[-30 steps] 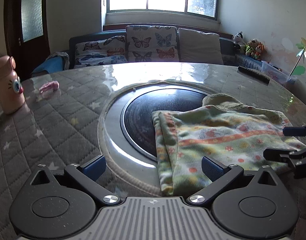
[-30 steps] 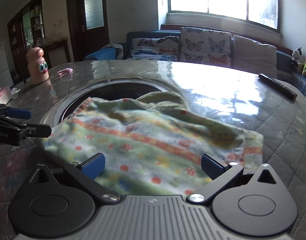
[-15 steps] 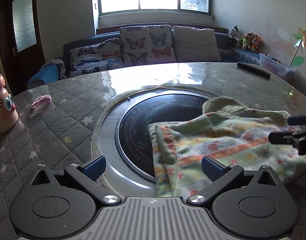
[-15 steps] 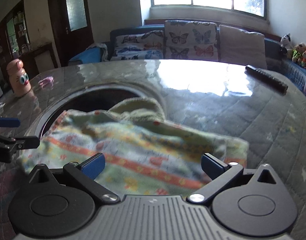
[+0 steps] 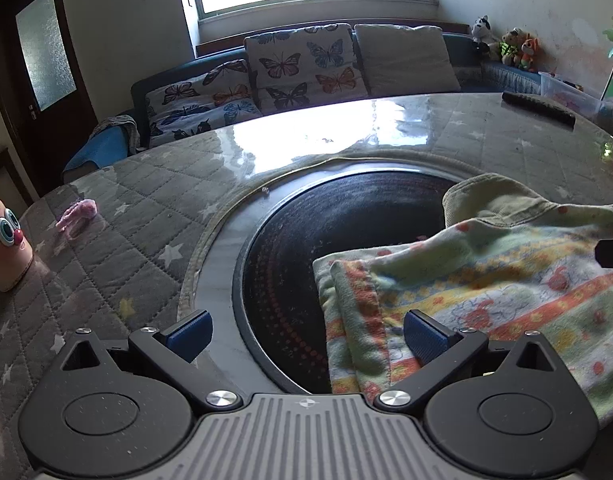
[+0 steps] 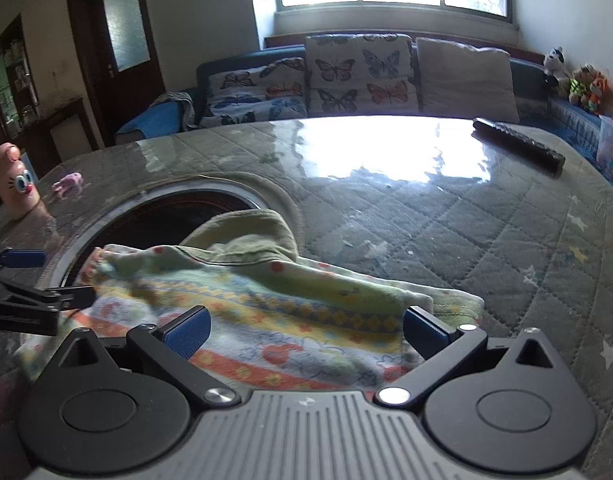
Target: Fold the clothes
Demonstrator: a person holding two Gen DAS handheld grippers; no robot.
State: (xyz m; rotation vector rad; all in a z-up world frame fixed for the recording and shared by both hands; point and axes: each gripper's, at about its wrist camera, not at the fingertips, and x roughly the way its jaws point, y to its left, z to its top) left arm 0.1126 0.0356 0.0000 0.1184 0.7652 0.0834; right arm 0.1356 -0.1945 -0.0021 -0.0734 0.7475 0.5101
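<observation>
**Both grippers lifted back from the folded garment**

Since one second ago, both grippers have risen and pulled back a little, so the table looks lower in each view; the garment itself lies in the same place and shape.

Left wrist view: the left gripper (image 5: 306,332) has its fingers spread wide and holds nothing. Its right blue pad (image 5: 424,336) is over the near left part of the folded garment (image 5: 486,280), and it cannot be told if it touches the cloth. The garment, green with orange and yellow patterned bands, lies partly on the dark round plate (image 5: 306,248) in the middle of the table (image 5: 126,248) and partly on the quilted cover toward the right edge. A tip of the right gripper (image 5: 612,253) shows at the right border. A pink figure bottle (image 5: 4,244) stands near the left edge, a small pink item (image 5: 77,214) lies beside it, and a black remote (image 5: 538,107) lies near the far right edge.

Right wrist view: the right gripper (image 6: 304,330) is also wide open and empty, above the near side of the garment (image 6: 286,312). The left gripper (image 6: 38,292) is seen at the left, beside the cloth's left end. The remote (image 6: 518,146) lies at the far right, the bottle (image 6: 14,182) at the far left.
</observation>
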